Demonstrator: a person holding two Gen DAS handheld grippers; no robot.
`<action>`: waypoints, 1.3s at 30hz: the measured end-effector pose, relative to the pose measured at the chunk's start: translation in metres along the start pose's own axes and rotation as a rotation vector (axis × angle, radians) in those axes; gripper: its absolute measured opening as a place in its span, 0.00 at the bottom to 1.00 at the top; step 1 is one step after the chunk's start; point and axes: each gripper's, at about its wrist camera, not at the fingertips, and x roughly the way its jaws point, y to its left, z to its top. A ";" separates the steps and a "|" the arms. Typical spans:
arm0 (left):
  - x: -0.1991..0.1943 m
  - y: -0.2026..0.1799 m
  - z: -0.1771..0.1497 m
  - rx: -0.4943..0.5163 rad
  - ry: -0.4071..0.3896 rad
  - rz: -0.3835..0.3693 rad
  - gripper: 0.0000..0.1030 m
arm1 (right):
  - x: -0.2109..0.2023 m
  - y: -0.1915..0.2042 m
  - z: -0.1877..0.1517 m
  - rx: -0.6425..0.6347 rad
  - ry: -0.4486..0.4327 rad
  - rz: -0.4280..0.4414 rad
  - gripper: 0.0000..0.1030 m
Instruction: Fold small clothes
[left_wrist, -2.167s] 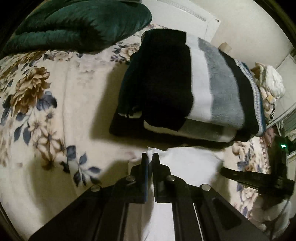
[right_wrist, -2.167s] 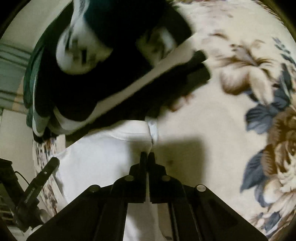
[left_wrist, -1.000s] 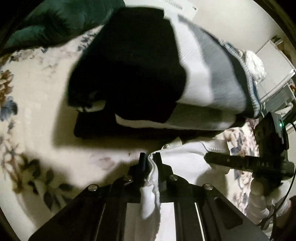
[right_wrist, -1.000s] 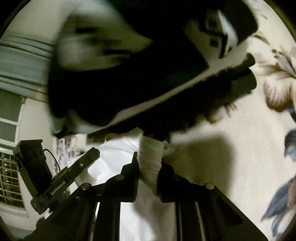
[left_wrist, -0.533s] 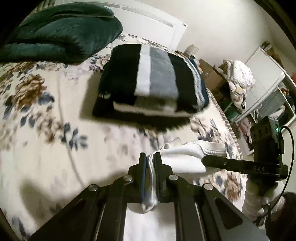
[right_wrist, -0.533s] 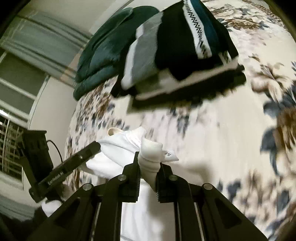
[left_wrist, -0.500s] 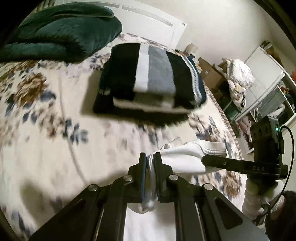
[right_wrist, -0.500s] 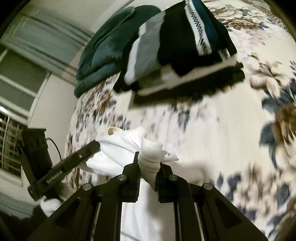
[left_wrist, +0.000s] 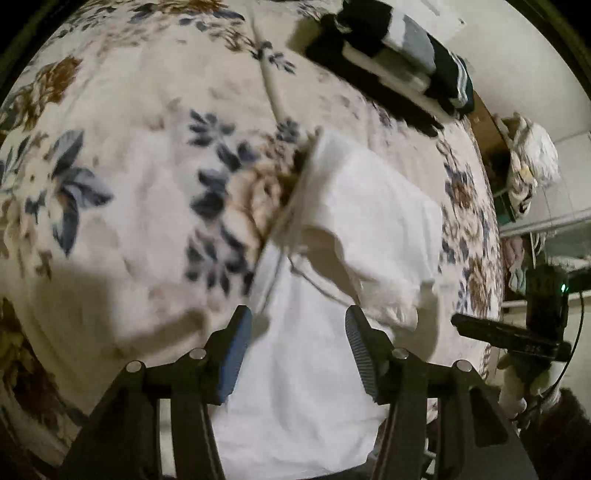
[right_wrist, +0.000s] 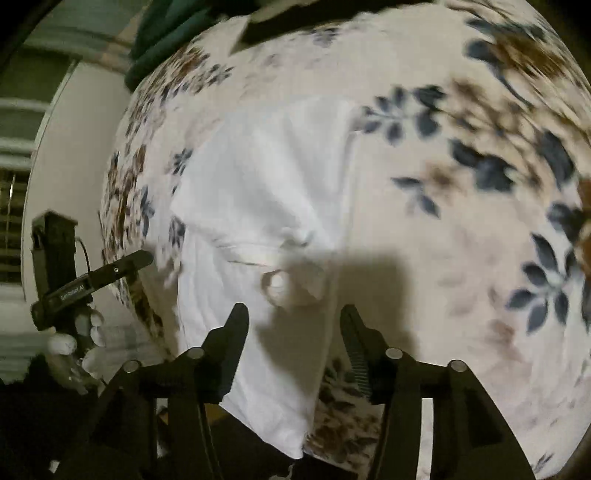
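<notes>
- Both my claws, the left claw (left_wrist: 297, 350) and the right claw (right_wrist: 293, 347), have just been opening and now stand wide, holding nothing.
- The white garment (left_wrist: 369, 221) lies folded over on the bed (left_wrist: 129, 166).
- Next I judge I should flatten the crease before any new pinch.

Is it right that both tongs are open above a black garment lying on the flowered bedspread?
Not quite: the garment is white, not black. The left wrist view shows the left tongs open above the white garment on the flowered bedspread; the right wrist view shows the right tongs open above it too.
</notes>
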 end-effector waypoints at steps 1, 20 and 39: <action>-0.001 0.000 0.007 0.000 -0.015 -0.002 0.49 | -0.004 -0.010 0.004 0.045 -0.023 0.007 0.54; 0.109 -0.034 0.129 0.128 -0.002 -0.191 0.18 | 0.069 -0.063 0.125 0.285 -0.042 0.301 0.24; 0.106 -0.001 0.190 -0.034 0.049 -0.185 0.37 | 0.049 -0.037 0.203 0.337 -0.051 0.068 0.44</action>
